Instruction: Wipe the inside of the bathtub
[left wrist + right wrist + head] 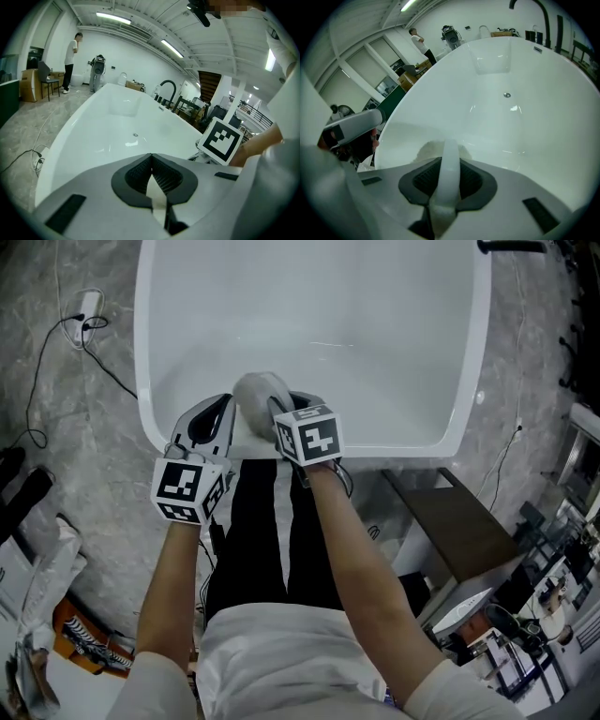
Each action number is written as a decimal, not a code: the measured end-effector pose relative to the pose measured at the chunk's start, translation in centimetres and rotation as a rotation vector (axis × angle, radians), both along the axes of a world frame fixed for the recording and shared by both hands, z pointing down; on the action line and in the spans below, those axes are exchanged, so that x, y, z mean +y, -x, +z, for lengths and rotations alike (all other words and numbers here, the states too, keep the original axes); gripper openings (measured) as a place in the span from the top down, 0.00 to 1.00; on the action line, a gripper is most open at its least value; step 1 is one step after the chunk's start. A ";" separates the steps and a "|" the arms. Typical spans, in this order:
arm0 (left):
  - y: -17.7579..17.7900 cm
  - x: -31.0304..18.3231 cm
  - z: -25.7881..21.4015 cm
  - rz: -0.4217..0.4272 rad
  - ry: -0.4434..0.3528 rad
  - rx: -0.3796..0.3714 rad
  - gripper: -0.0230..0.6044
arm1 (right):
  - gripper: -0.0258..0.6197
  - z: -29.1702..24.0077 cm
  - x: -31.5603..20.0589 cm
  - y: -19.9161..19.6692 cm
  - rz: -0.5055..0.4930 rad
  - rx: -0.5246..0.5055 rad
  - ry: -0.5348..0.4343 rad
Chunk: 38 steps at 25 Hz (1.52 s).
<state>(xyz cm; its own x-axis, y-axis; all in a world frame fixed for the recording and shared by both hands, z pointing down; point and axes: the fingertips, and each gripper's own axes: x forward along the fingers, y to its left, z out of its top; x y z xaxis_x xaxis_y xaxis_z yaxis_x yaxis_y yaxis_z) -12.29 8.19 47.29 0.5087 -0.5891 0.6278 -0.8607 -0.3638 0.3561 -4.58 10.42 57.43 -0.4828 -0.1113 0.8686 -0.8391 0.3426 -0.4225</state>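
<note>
The white bathtub [309, 306] fills the top of the head view, and both grippers sit at its near rim. A bunched pale cloth [259, 390] lies on the rim between them. My right gripper [281, 407] is shut on it: a thick white fold [449, 173] runs between the pads, with the bunch [427, 151] just beyond the right gripper [447, 143]. My left gripper [230, 409] is beside it, jaws closed at the tips [151, 157] with a thin white strip of cloth [157, 199] pinched between them. The tub's drain [506, 95] lies farther in.
A power strip with cables [84, 320] lies on the marble floor at the left. A dark step [459, 521] and cluttered gear stand at the right. Bags lie at the lower left [37, 587]. A black faucet [166, 89] stands at the tub's far side; a person [71, 61] stands far off.
</note>
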 end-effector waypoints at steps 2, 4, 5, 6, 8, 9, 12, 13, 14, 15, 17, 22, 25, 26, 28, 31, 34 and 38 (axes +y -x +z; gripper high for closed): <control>-0.7 0.0 0.3 0.019 0.005 0.003 0.95 | 0.81 0.0 -0.2 -0.9 0.016 0.008 -0.005; -1.5 0.0 0.6 0.034 0.009 0.002 0.95 | 0.81 0.0 -0.2 -1.9 0.027 0.009 -0.009; -2.0 0.0 0.7 0.040 0.010 0.001 0.95 | 0.81 0.1 -0.2 -2.6 0.031 0.013 -0.010; -2.5 -0.1 0.7 0.047 0.010 0.001 0.95 | 0.81 0.1 -0.2 -3.3 0.035 0.017 -0.011; -3.5 -0.2 0.7 0.060 0.010 0.002 0.95 | 0.81 0.1 -0.2 -4.6 0.044 0.023 -0.011; -4.0 -0.3 0.6 0.066 0.008 0.003 0.95 | 0.81 0.1 -0.2 -5.1 0.047 0.024 -0.008; -5.5 -0.6 0.4 0.076 0.008 0.004 0.95 | 0.81 0.1 -0.2 -6.3 0.050 0.022 0.008; -5.9 -0.8 0.4 0.079 0.009 0.005 0.95 | 0.81 0.1 -0.2 -6.6 0.049 0.019 0.015; -6.3 -0.9 0.3 0.081 0.008 0.006 0.95 | 0.81 0.2 -0.2 -6.9 0.046 0.016 0.020; -6.6 -1.0 0.3 0.083 0.007 0.007 0.95 | 0.81 0.2 -0.2 -7.0 0.039 0.013 0.023; -7.2 -1.2 0.3 0.085 0.007 0.010 0.95 | 0.81 0.2 -0.3 -7.2 0.015 0.007 0.028; -8.3 -1.3 0.5 0.098 0.012 0.014 0.95 | 0.81 0.4 0.0 -7.8 -0.032 0.001 0.054; -8.9 -1.6 0.5 0.106 0.013 0.015 0.95 | 0.81 0.3 0.0 -8.3 -0.069 0.002 0.064; -9.1 -1.7 0.5 0.108 0.014 0.015 0.95 | 0.81 0.4 0.1 -8.6 -0.075 0.003 0.069; -9.5 -1.9 0.6 0.114 0.013 0.016 0.95 | 0.81 0.5 0.0 -9.2 -0.077 0.005 0.070; -10.1 -2.2 0.6 0.125 0.014 0.020 0.95 | 0.81 0.4 -0.3 -10.3 -0.073 0.014 0.061; -11.1 -2.4 0.5 0.139 0.017 0.022 0.95 | 0.81 0.2 -0.5 -11.5 -0.064 0.021 0.058; -12.7 -2.3 0.5 0.162 0.016 0.031 0.95 | 0.81 0.2 -0.5 -13.2 -0.047 0.033 0.055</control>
<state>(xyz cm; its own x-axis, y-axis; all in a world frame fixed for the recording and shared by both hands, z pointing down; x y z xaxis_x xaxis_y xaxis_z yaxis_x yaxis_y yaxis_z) 0.38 5.89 47.78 0.6158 -0.4878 0.6188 -0.7796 -0.4910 0.3887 8.65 9.90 57.63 -0.4576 -0.0412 0.8882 -0.8362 0.3593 -0.4142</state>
